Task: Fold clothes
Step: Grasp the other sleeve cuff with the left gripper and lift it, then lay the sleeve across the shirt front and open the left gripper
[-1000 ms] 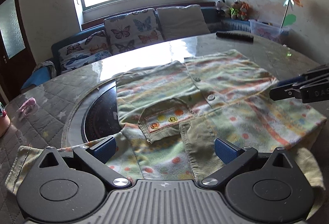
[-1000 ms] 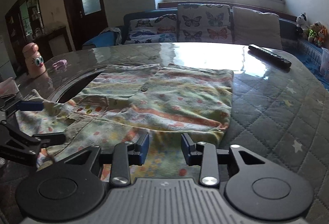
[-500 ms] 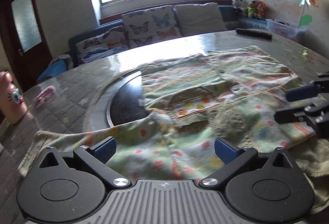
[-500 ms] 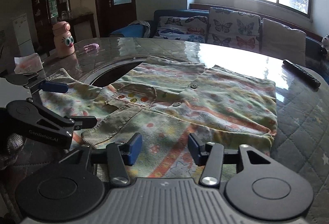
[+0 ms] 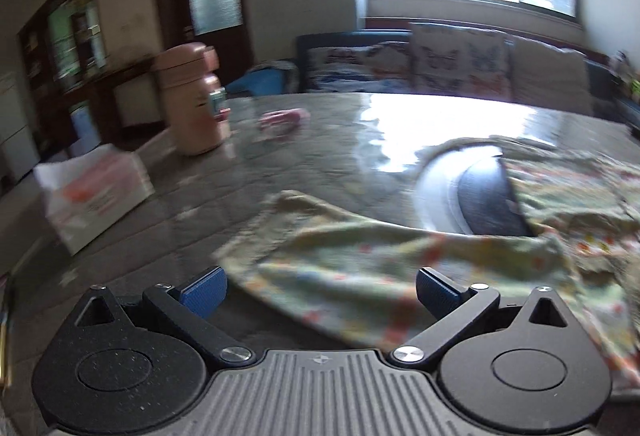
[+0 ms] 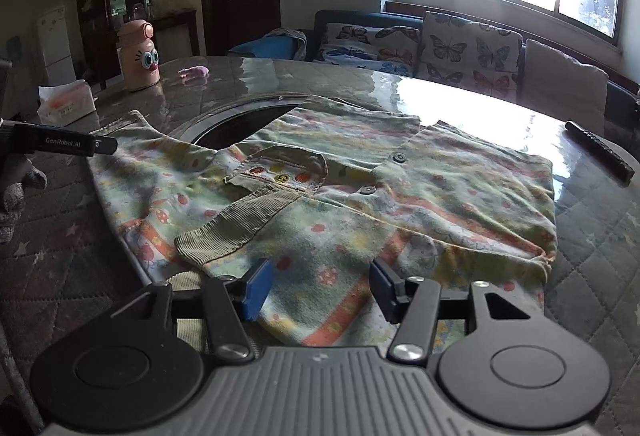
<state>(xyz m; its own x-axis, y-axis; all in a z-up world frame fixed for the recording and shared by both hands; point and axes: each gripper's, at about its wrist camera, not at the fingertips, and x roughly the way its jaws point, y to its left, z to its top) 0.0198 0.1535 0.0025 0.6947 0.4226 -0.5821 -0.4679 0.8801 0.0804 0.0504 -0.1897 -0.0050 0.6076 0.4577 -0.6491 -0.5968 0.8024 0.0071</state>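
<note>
A small patterned green shirt (image 6: 360, 196) with buttons and a corduroy collar lies partly folded on the round table. In the left wrist view its loose sleeve (image 5: 360, 268) lies spread in front of my left gripper (image 5: 320, 286), which is open and empty just short of the sleeve's edge. My right gripper (image 6: 320, 286) is open and empty over the shirt's near hem. The left gripper's finger (image 6: 60, 144) shows at the far left of the right wrist view, at the sleeve's end. The left view is blurred.
A pink bottle with eyes (image 6: 138, 56), a tissue box (image 6: 66, 102) and a small pink item (image 6: 194, 72) stand at the table's left. A black remote (image 6: 598, 152) lies at the right. A dark round inset (image 6: 240, 128) sits mid-table. A sofa (image 6: 440, 44) is behind.
My left gripper has swung left, off the shirt body toward the sleeve. My right gripper has also turned left and opened wider. The shirt has not visibly moved.
</note>
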